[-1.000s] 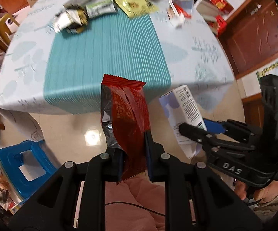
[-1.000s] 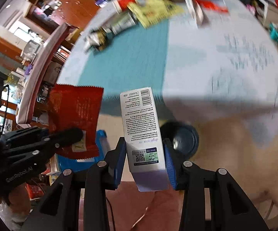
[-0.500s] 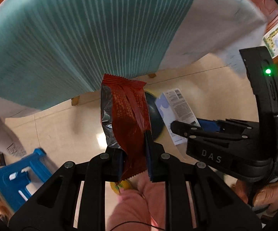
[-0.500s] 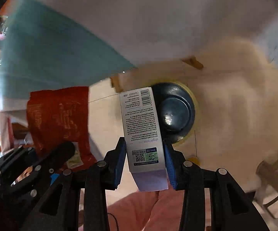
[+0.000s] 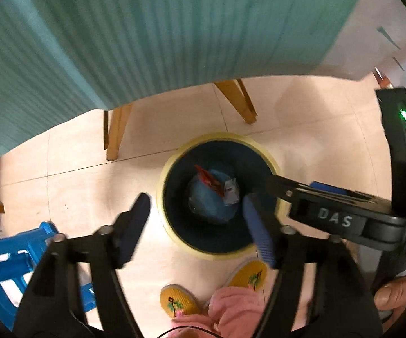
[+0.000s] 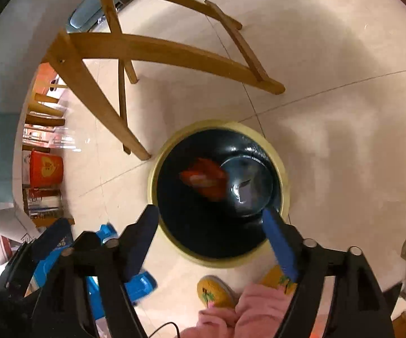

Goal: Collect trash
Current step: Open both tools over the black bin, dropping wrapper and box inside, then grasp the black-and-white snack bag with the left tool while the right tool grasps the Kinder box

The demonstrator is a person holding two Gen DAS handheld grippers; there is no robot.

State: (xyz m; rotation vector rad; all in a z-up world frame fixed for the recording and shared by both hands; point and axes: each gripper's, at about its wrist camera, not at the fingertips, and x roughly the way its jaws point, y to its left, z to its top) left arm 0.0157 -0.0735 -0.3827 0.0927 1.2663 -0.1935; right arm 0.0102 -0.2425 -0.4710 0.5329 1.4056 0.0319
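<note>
Below, entered as found:

Item, left gripper (image 5: 195, 219): poised over the bin, jaws opening wide, nothing between them.

Item, right gripper (image 6: 211, 233): likewise above the bin, jaws opening, nothing between them. Its black body also showed at the right of the left wrist view.

Item, bin (image 5: 270, 163): round, pale yellow rim, dark inside, standing on the tiled floor beside the wooden table legs (image 6: 112, 104), directly under both tools.

Item, red wrapper (image 6: 205, 178): inside the bin's mouth, blurred, apparently still dropping.

Item, small white carton (image 5: 230, 190): down near the bin's floor, beside the wrapper.

Item, person's yellow slippers (image 5: 179, 300) and pink trouser legs: just beside the bin's near rim.

Item, blue plastic stool (image 5: 3, 264): on the floor near the bin.

Hazards, judged:
- A light wrapper could drift or catch on the rim, should air turn it.
- Both tools hung close together; withdrawing them at once risked a knock between them.
- A foot could nudge the bin and tip it.
</note>
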